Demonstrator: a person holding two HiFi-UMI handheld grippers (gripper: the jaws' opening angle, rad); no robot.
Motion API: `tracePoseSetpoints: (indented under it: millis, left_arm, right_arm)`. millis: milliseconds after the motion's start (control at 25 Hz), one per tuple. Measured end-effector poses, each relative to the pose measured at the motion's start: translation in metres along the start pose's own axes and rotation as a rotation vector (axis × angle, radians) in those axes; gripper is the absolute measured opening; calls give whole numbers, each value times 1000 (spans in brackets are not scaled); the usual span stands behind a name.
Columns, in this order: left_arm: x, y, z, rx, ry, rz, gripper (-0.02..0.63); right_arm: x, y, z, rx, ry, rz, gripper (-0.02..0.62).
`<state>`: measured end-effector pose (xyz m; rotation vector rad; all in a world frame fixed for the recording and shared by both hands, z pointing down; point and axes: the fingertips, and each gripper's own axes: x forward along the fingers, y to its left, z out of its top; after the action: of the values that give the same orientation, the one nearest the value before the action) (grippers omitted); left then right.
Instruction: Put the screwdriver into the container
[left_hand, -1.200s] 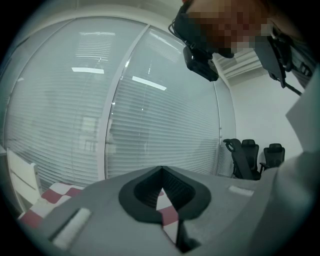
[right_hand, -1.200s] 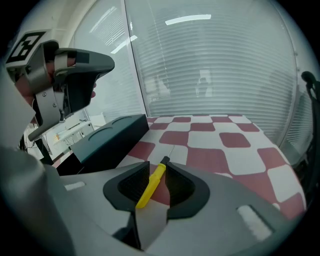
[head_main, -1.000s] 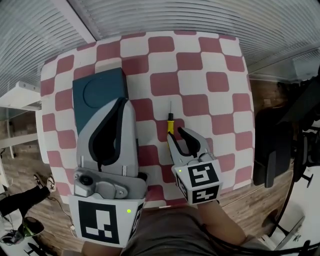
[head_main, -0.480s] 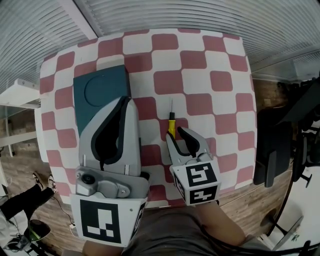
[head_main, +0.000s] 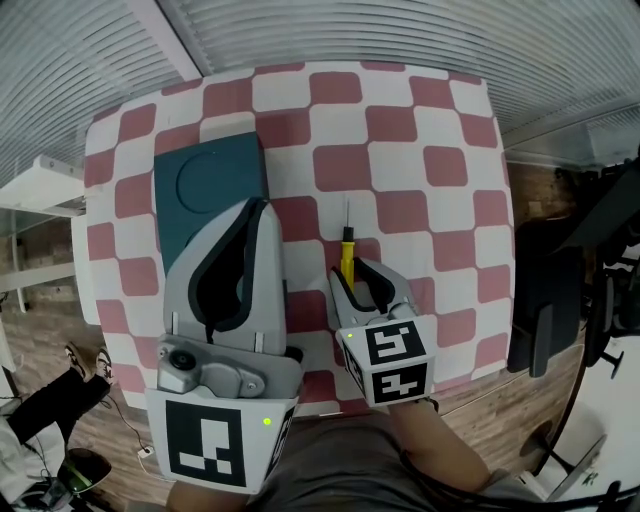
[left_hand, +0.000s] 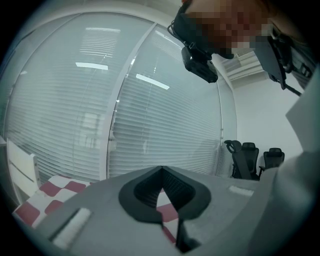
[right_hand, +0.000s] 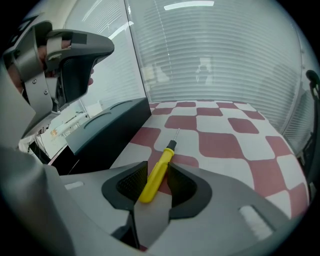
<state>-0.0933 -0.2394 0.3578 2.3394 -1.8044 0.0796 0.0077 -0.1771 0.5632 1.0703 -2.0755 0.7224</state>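
Note:
A screwdriver (head_main: 346, 258) with a yellow handle and a thin metal shaft lies on the checkered table (head_main: 400, 130), tip pointing away from me. My right gripper (head_main: 352, 274) sits low on the table, and its jaws press both sides of the yellow handle (right_hand: 159, 172). To the left lies the container (head_main: 205, 180), a dark teal box with a round recess in its top. In the right gripper view the container (right_hand: 107, 131) stands just left of the screwdriver. My left gripper (head_main: 254, 208) is held up over the container's near end, shut and empty (left_hand: 161, 172).
The table's right edge (head_main: 505, 230) drops to a wooden floor with a dark office chair (head_main: 545, 300). A white shelf (head_main: 40, 185) stands off the left side. Window blinds (right_hand: 215, 55) run behind the table's far edge.
My right gripper has slid a little forward along the screwdriver, so more of the yellow handle now lies between its jaws. The left gripper has stayed raised and shut.

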Motion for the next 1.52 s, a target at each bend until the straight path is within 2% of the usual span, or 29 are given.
tracePoseSetpoints:
  millis: [240, 360, 640, 960, 1080, 1320, 1520]
  left_arm:
    - [-3, 3, -1, -2, 1, 1, 2]
    - [-5, 3, -4, -2, 4, -3, 2]
    - [-15, 5, -1, 7, -1, 2, 2]
    - [-30, -1, 19, 17, -50, -9, 2]
    - [-41, -1, 31, 29, -74, -3, 2]
    - [-55, -2, 50, 101, -130, 17, 2]
    - [-70, -11, 58, 125, -134, 18, 2]
  right_arm:
    - [1, -1, 0, 40, -3, 3, 144]
    - [0, -7, 1, 57, -11, -13, 101]
    - [-5, -7, 3, 102, -54, -14, 95]
    - [-51, 4, 66, 81, -244, -12, 95]
    - [-89, 12, 102, 48, -348, -18, 97]
    - [-161, 30, 169, -40, -552, -24, 97]
    - [-209, 50, 194, -101, -655, -18, 97]
